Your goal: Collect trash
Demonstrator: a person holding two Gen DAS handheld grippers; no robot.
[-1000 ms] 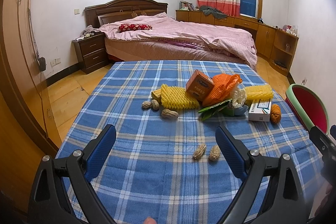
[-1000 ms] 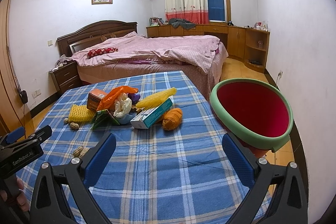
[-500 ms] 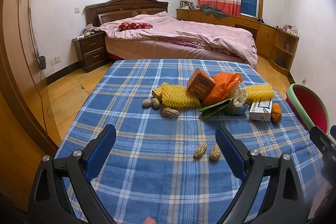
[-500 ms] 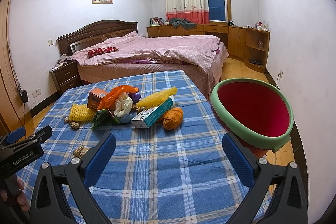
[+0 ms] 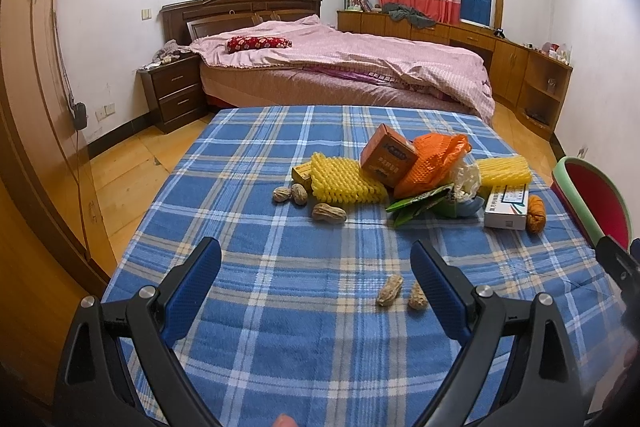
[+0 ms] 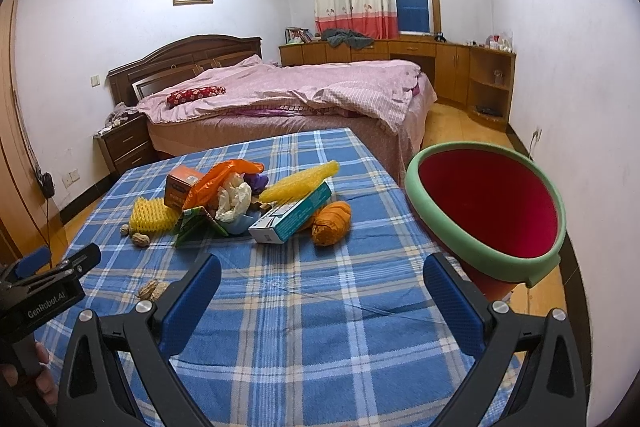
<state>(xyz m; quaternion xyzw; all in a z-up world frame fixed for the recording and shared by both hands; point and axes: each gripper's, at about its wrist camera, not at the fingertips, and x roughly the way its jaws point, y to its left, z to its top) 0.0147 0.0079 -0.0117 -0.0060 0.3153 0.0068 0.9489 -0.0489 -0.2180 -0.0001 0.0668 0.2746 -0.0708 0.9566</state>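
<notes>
Trash pile [image 5: 424, 179]: heaped mid-table on a blue plaid cloth [image 5: 300, 347]. Ribbed yellow foam net [image 5: 344, 179] laid flat; orange carton [image 5: 388, 157] tilted; white-teal box [image 6: 292, 219], long axis running near-left to far-right. Two peanut shells [image 5: 400, 295] lie apart, near side. Bin [image 6: 484, 211]: red inside, green rim, at the table's right edge. Left gripper [image 5: 316, 287] and right gripper [image 6: 320, 291]: spread wide, nothing held.
</notes>
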